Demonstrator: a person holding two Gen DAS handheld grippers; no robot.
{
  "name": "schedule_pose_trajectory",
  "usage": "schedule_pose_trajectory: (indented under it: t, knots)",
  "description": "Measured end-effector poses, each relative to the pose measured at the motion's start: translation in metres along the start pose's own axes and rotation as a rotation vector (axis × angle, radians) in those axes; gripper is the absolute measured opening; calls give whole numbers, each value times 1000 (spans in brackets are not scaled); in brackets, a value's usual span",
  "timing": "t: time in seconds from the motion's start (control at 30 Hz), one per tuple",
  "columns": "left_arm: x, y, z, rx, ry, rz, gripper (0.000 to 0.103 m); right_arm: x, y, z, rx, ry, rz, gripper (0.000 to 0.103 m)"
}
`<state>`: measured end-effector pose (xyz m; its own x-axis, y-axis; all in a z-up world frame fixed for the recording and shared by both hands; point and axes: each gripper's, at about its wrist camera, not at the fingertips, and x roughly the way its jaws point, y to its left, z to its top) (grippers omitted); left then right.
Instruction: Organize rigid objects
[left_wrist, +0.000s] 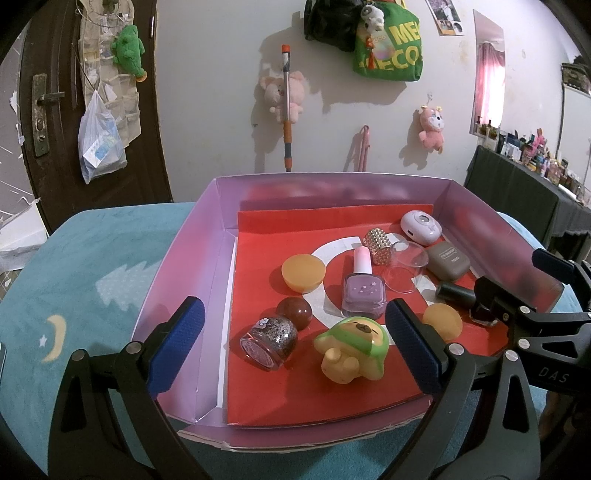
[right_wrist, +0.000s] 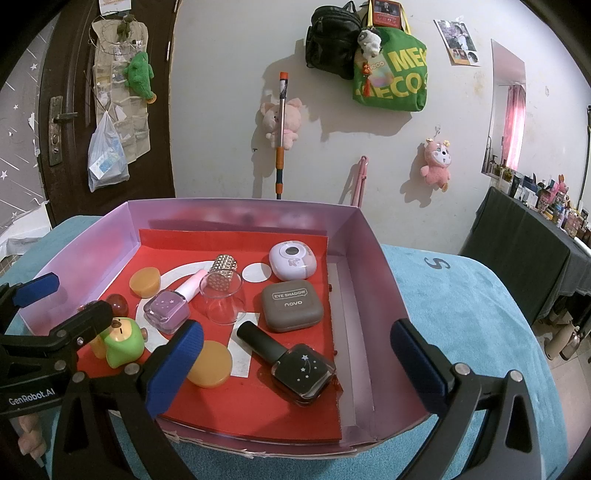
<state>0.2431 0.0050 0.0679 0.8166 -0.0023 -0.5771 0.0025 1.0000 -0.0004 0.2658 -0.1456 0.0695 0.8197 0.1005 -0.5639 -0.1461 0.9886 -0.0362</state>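
A purple box (left_wrist: 177, 258) with a red floor holds several small items. In the left wrist view my left gripper (left_wrist: 295, 343) is open above a glitter polish bottle (left_wrist: 269, 341) and a yellow-green bear figure (left_wrist: 351, 349), touching neither. A purple polish bottle (left_wrist: 362, 288) lies behind them. In the right wrist view my right gripper (right_wrist: 295, 363) is open and empty over a black polish bottle (right_wrist: 295, 363) near the box's front. A brown eyeshadow case (right_wrist: 292, 305), a white compact (right_wrist: 292, 260) and a clear glass (right_wrist: 222, 295) lie further back.
The box (right_wrist: 373, 258) sits on a teal cloth (right_wrist: 461, 314). Orange discs (left_wrist: 303, 272) (right_wrist: 209, 363), a dark red ball (left_wrist: 295, 313) and a studded ring (left_wrist: 377, 245) also lie inside. A dark table (right_wrist: 524, 251) with bottles stands at the right. A door (left_wrist: 48, 110) is at the left.
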Motion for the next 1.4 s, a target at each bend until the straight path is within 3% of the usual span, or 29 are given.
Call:
schedule_pose_trajectory:
  t: [1.13,1.27,1.4]
  knots:
    - [-1,2,-2,-7,-8,9,100,0,0,0,1,-2,3,103]
    - [-13,7,-9,-34,-19,2,100,-7,-7,-2,43,-22,36,103]
    - [-41,10,-21,-64,-1,-55,100,-26,-10,-8,68,-13,63,103]
